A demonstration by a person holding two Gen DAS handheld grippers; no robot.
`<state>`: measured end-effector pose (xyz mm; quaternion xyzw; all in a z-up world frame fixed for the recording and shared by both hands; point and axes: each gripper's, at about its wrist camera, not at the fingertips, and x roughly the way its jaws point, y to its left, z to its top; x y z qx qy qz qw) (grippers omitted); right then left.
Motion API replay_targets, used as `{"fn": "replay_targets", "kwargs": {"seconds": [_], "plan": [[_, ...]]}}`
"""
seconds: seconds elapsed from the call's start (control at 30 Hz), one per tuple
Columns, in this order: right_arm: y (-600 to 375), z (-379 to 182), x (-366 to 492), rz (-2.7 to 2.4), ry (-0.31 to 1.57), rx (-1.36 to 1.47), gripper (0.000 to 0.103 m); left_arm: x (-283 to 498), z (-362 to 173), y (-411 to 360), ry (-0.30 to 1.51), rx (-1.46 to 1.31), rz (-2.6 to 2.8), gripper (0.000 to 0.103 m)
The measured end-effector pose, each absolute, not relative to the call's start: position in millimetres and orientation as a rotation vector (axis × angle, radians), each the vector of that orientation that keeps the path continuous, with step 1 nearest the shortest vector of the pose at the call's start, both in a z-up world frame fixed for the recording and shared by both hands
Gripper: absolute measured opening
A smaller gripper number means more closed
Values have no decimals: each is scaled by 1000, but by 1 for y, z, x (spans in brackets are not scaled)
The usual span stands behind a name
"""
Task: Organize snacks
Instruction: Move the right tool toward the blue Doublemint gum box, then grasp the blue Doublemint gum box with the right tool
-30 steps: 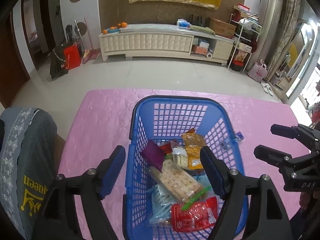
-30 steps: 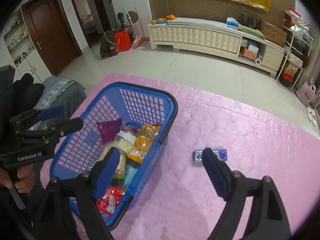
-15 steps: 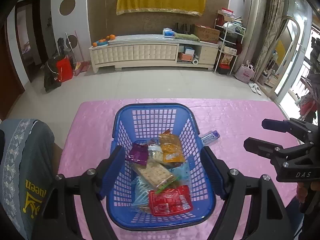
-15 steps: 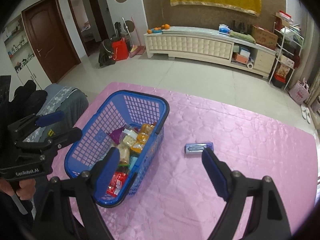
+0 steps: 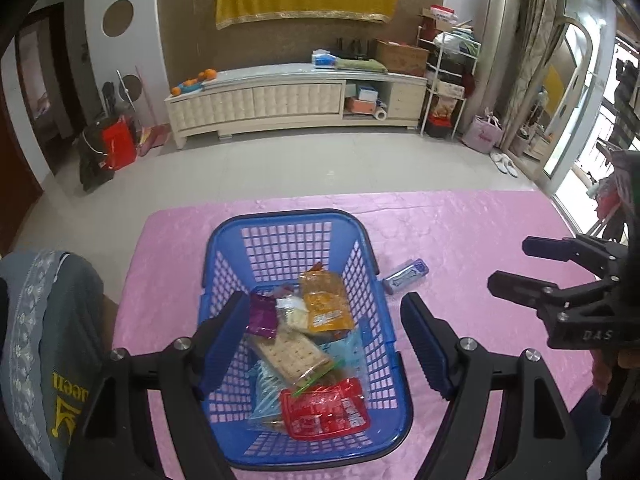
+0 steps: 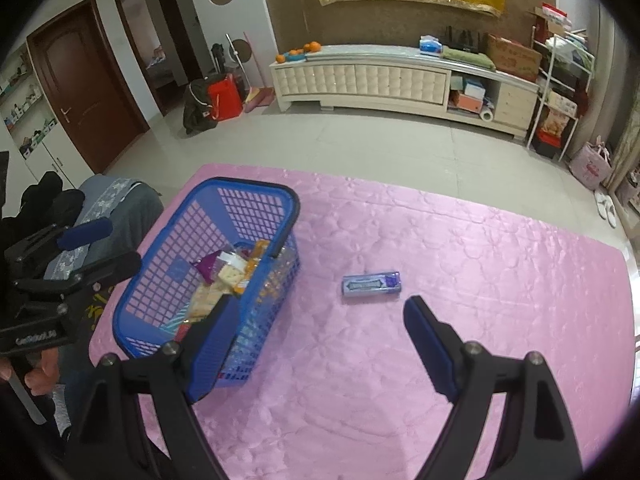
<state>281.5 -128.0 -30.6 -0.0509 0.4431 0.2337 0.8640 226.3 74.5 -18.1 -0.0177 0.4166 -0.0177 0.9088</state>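
Note:
A blue plastic basket [image 5: 280, 216] stands on the pink table [image 5: 460, 232] and holds several snacks. Among them are a red packet [image 5: 324, 408], a cracker pack [image 5: 292, 354], an orange packet [image 5: 324, 304] and a purple packet [image 5: 262, 316]. My left gripper [image 5: 324, 300] hangs open above the basket, with nothing between its fingers. A small blue gum pack [image 6: 371, 285] lies flat on the table right of the basket [image 6: 248, 186]. My right gripper [image 6: 318, 304] is open above the cloth, just short of the gum pack [image 5: 406, 276] and apart from it.
A chair with a grey cover [image 5: 44, 320] stands against the table's left edge. Beyond the far edge lie tiled floor and a long cream cabinet [image 5: 280, 100]. The pink cloth [image 6: 440, 264] stretches right of the gum pack. Each wrist view shows the other gripper, right [image 5: 516, 264] and left [image 6: 112, 246].
Both grippers have drawn back and risen, so the basket looks smaller and farther away. The gum pack has come fully into the left wrist view. Both sets of jaws stand as wide as before.

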Motion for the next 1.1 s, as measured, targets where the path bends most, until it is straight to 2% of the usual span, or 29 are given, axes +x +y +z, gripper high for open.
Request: {"fn": "replay_targets", "kwargs": {"seconds": [0.7, 0.73, 0.8, 1.0, 1.1], "plan": [[-138, -89, 347, 505, 1010, -160, 87, 301, -63, 77, 925, 35, 47, 76], [-136, -95, 351, 505, 1022, -171, 87, 303, -65, 78, 931, 35, 48, 76], [-133, -105, 357, 506, 1050, -188, 87, 308, -70, 80, 945, 38, 65, 85], [-124, -137, 377, 520, 1121, -201, 87, 324, -90, 87, 995, 44, 107, 88], [-117, -153, 384, 538, 1154, -202, 87, 329, -97, 90, 1007, 38, 112, 93]]}}
